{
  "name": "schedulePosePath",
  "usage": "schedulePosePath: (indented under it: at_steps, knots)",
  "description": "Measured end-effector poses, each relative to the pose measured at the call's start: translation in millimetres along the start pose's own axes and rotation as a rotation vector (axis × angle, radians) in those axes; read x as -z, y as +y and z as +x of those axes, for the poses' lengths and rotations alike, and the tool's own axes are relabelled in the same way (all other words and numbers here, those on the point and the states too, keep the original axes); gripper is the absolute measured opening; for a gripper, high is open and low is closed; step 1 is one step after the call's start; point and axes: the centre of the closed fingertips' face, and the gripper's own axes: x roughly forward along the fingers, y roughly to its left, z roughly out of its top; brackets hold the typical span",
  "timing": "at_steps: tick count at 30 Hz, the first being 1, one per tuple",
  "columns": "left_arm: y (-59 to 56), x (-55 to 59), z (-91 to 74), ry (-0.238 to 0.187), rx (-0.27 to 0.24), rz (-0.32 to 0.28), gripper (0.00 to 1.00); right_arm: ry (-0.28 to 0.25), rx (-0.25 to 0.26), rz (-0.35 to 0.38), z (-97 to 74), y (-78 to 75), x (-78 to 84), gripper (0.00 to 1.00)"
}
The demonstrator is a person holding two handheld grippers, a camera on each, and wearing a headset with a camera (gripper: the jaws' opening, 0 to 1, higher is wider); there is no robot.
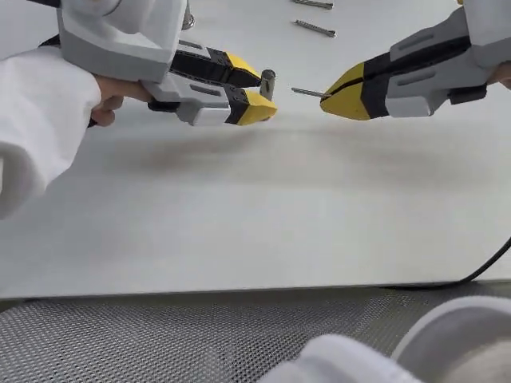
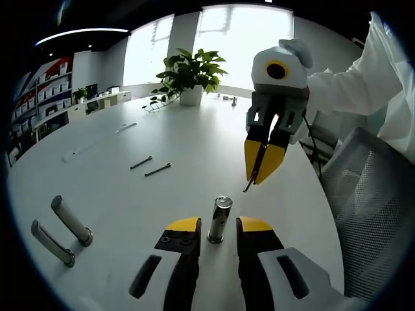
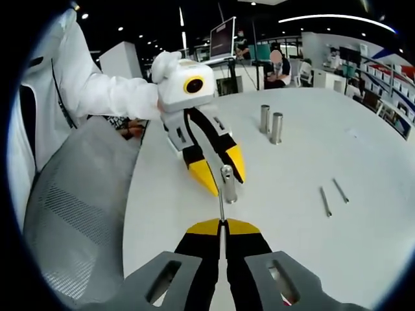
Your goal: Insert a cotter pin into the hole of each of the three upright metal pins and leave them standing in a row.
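One upright metal pin (image 1: 267, 80) (image 2: 220, 219) (image 3: 227, 183) stands on the white table (image 1: 263, 207). My left gripper (image 1: 263, 92) (image 2: 219, 225) is open, with a yellow jaw on either side of the pin and a thin gap on each side. My right gripper (image 1: 327, 96) (image 3: 222, 223) (image 2: 257, 178) is shut on a cotter pin (image 1: 307, 93) (image 3: 221, 207), whose free end points at the metal pin, a short way off it. Two more metal pins (image 3: 264, 118) (image 3: 277, 127) (image 2: 71, 220) stand together farther away.
Two loose cotter pins (image 1: 314, 29) (image 2: 141, 162) (image 3: 324, 201) lie on the table beyond the grippers. A potted plant (image 2: 194, 74) stands at the far end. A mesh chair (image 1: 160, 335) and a black cable (image 1: 479, 271) are at the near edge.
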Motion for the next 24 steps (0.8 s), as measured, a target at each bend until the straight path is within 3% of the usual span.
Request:
schedulePosePath:
  at_steps: [4, 15, 17, 24]
  knots:
    - [-2.9, 0.8, 2.1, 0.005, 0.01, 0.008, 0.13, 0.007, -0.004, -0.001, 2.5, -1.0, -0.9, 0.0]
    - [6.9, 3.9, 6.9, 0.002, 0.022, 0.041, 0.08, 0.022, -0.017, -0.008, 6.9, -3.0, -3.2, 0.0]
    - [8.8, 3.5, 7.3, -0.006, 0.026, 0.006, 0.08, 0.021, -0.017, -0.009, 7.6, -4.1, -4.4, 0.0]
    - [11.1, 4.3, 8.5, -0.002, 0.017, 0.08, 0.08, 0.028, -0.017, -0.016, 10.1, -6.8, -7.9, 0.0]
